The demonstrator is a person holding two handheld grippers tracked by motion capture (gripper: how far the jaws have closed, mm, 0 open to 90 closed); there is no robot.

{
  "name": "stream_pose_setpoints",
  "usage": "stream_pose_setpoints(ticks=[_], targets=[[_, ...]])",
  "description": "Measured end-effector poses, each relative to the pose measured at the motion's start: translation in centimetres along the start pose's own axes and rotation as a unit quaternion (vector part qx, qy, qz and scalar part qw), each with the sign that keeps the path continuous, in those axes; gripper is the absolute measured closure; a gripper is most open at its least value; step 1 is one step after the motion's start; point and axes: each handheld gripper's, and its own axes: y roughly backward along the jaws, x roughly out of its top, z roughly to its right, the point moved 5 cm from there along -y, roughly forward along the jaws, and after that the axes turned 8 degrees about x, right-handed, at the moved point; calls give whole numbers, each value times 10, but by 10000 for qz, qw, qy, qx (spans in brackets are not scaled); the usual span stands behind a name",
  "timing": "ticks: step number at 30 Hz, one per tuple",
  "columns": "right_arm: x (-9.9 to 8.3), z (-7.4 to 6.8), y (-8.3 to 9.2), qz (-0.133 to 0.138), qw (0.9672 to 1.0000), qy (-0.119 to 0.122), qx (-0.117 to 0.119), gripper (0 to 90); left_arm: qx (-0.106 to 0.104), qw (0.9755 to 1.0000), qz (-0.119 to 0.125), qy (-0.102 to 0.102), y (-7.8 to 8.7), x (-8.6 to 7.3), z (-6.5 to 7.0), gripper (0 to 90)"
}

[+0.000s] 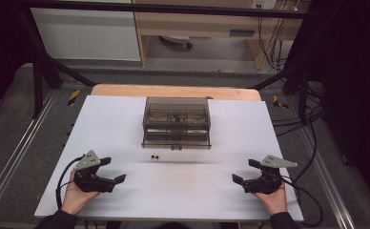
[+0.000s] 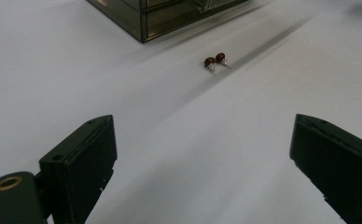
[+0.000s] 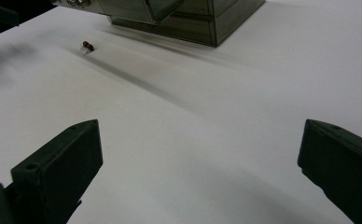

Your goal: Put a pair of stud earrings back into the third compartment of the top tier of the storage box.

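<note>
A smoky clear-plastic drawer box (image 1: 176,122) stands at the middle of the white table (image 1: 126,124), its corner showing in the left gripper view (image 2: 156,16) and in the right gripper view (image 3: 193,16). Two small dark red stud earrings (image 1: 154,156) lie just in front of it, seen in the left gripper view (image 2: 215,60) and in the right gripper view (image 3: 87,45). My left gripper (image 1: 112,170) rests open near the front left, jaws wide apart with nothing between them. My right gripper (image 1: 244,170) rests open at the front right, also holding nothing.
A wooden board (image 1: 173,90) edges the table's far side. Black frame bars (image 1: 45,57) and cables (image 1: 312,124) flank the table. Cabinets (image 1: 87,33) stand behind.
</note>
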Motion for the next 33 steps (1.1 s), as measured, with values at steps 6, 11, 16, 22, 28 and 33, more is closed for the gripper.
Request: stream_pose_setpoints(ticks=[6, 11, 16, 22, 28, 33], targets=[[0, 0, 0, -14, 10000, -5, -15, 6, -38, 10000, -38, -38, -5, 3, 7, 74], [0, 0, 0, -20, 10000, 6, -23, 7, -34, 9999, -76, -95, -10, 6, 12, 75], [-1, 0, -1, -28, 10000, 14, -20, 7, -40, 9998, -141, -133, -17, 11, 18, 83], [0, 0, -1, -20, 10000, 16, -18, 8, 38, 9994, -255, -225, -29, 15, 23, 97], [0, 0, -1, -23, 10000, 16, -21, 9, 87, 9991, -357, -226, -40, 18, 26, 129], [0, 0, -1, -26, 10000, 31, -19, 9, 129, 9988, -408, -242, -50, 25, 31, 167]])
